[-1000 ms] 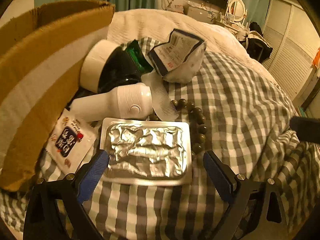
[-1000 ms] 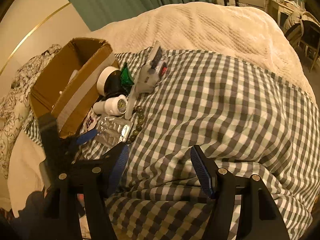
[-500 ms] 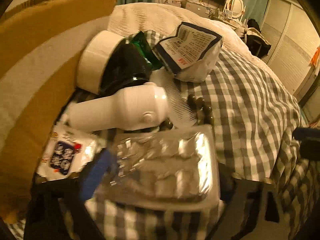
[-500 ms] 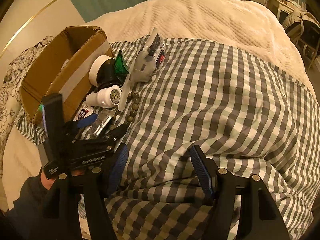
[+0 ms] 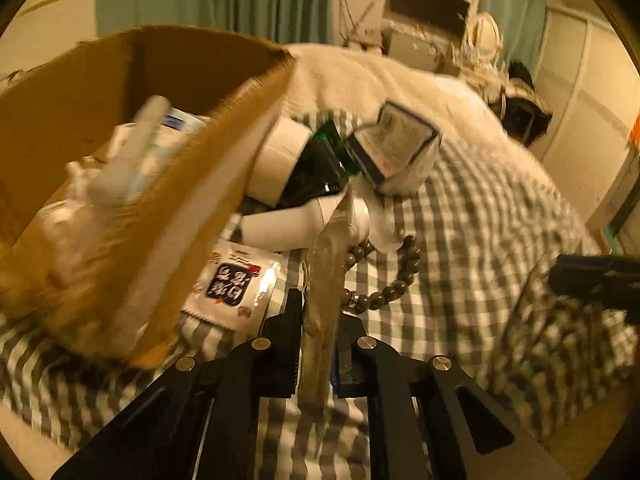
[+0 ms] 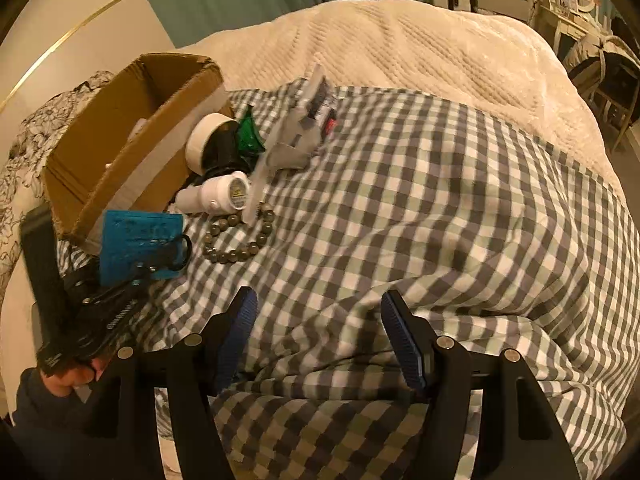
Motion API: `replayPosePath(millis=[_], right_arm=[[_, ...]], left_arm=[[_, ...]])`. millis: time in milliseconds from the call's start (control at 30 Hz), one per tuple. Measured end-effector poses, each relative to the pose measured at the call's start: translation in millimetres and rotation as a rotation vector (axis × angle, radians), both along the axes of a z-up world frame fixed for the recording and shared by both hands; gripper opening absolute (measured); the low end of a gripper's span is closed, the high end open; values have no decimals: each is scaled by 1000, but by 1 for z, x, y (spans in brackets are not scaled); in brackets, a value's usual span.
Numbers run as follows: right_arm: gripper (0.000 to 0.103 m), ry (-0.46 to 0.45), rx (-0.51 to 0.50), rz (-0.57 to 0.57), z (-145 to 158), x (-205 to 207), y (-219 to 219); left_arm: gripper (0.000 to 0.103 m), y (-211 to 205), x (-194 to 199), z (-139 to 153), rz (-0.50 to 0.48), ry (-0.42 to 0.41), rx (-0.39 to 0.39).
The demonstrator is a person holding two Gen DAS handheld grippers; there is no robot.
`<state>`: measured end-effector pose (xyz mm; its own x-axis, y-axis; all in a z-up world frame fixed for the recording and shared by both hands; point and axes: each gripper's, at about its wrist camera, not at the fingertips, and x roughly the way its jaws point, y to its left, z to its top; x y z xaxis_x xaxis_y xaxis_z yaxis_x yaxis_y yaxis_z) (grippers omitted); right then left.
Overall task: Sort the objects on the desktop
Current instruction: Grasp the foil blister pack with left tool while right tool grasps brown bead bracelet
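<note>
Bedding fills both views: a cream quilted blanket (image 6: 400, 48) lies across the far part, and a grey-and-white checked cover (image 6: 420, 208) is spread over the near part, where the objects sit. Next in bulk is an open cardboard box (image 6: 120, 148) at the left edge of the checked cover, tilted, with pale tubes and packets blurred inside it in the left wrist view. Just beside the box's outer wall lie a roll of white tape (image 6: 206, 138) against a black object, a green-wrapped item (image 6: 248, 136), and a grey pouch (image 5: 396, 148) with a printed label panel, propped up. Below these a white bottle (image 6: 218, 194) lies on its side, a white comb (image 6: 256, 184) beside it. A white printed sachet (image 5: 234, 284) lies flat near the box's lower corner. A bracelet of dark beads (image 6: 236, 236) forms a loop on the cloth near the bottle. The left gripper (image 5: 318, 344) is clenched on a foil blister pack (image 5: 326, 280), held edge-on and lifted clear of the cloth beside the box; from the right wrist view its blue back shows. The right gripper (image 6: 320, 332) hangs released over bare checked cloth, well apart from the objects.
</note>
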<state>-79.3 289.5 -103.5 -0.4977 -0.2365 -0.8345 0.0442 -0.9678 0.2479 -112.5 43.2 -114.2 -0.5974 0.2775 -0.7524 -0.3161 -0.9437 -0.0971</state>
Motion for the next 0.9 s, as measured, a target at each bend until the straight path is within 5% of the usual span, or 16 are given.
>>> replayPosePath(millis=[300,500,700,900], right_arm=[[64,-24,-66,45,-20,-37,-42],[56,-92,-94,-56,-56,-80,-48],[56,-84,22,-51,-71,-97,-62],[18,-44,220,30,-72,-90,-84]], left_arm=[[11,-15,10,-1,53,24,24],[11,-14,2,-17,49,-13,47],[11,-9,-5,-25,30,-18,54],[11,-12,-8,-27,43,-23,77]])
